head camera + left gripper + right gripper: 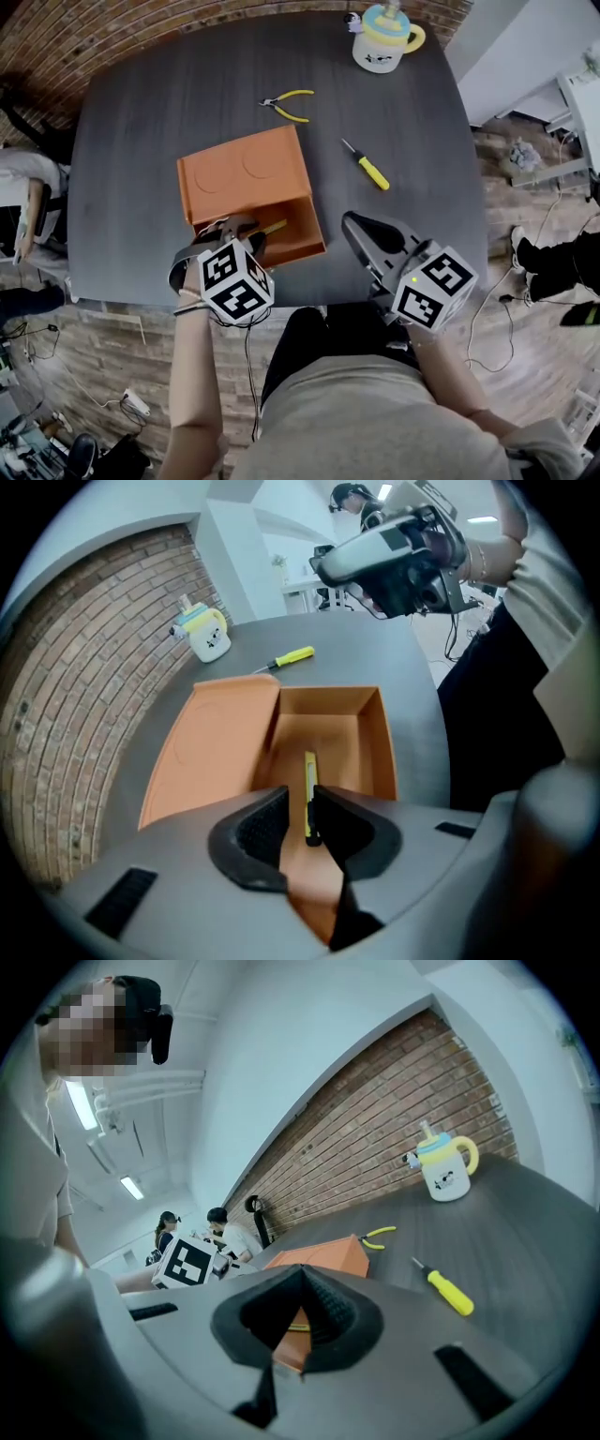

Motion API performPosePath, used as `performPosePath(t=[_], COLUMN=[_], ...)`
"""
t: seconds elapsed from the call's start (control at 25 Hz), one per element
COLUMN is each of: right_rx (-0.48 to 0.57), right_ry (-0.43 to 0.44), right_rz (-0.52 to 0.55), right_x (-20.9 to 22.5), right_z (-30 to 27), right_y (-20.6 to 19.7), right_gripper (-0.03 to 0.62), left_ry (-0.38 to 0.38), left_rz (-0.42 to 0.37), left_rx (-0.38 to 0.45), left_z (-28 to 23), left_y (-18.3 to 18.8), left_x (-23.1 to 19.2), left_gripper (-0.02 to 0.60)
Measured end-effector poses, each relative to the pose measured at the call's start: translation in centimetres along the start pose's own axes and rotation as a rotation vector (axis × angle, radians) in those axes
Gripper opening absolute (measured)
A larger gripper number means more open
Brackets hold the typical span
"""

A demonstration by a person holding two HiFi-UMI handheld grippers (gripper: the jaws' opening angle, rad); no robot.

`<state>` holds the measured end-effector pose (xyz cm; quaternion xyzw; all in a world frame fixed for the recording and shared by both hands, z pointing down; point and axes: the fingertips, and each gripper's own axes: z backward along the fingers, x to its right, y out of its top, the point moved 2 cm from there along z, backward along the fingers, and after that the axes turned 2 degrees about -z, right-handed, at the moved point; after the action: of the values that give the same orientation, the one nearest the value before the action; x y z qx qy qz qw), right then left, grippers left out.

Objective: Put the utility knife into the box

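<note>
The orange box [314,225] stands open on the dark table, its lid [246,169] folded back to the far side. The yellow utility knife [275,227] lies inside the box. In the left gripper view the knife [309,789] shows through a narrow gap between the jaws, its black end nearest them. My left gripper [246,228] hangs over the box's near edge, open a little [300,808], with a sliver of room beside the knife. My right gripper [349,219] is shut and empty [300,1277], off the box's right side, above the table.
A yellow-handled screwdriver [367,166] lies right of the box, and yellow pliers [289,103] lie beyond the lid. A lidded white mug [384,37] stands at the table's far edge. The table's near edge runs just behind both grippers. Two people sit in the background [220,1232].
</note>
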<state>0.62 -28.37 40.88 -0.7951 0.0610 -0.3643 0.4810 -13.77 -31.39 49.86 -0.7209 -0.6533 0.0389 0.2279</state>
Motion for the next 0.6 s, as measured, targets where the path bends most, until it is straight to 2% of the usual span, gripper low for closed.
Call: performPosePath(t=[0.12, 0.28, 0.48, 0.6], right_rx=[0.023, 0.061, 0.104, 0.122], right_ry=[0.002, 0.025, 0.060, 0.077], right_rz=[0.029, 0.069, 0.125, 0.165], right_x=[-1.1, -3.0, -6.2, -7.8], right_z=[0.6, 1.3, 2.7, 3.4], right_y=[0.3, 1.3, 2.3, 2.8], right_gripper=[0.006, 0.006, 0.007, 0.007], left_ry=[0.093, 0.195, 0.288, 0.324], left_rz=[0.058, 0.179, 0.302, 0.403], left_rx=[0.073, 0.236, 0.438, 0.568], left_z=[2.7, 7.5, 14.2, 17.8], left_y=[0.7, 2.3, 3.6, 3.7], left_x=[-0.7, -1.0, -0.3, 0.6], left_gripper=[0.078, 0.078, 0.072, 0.060])
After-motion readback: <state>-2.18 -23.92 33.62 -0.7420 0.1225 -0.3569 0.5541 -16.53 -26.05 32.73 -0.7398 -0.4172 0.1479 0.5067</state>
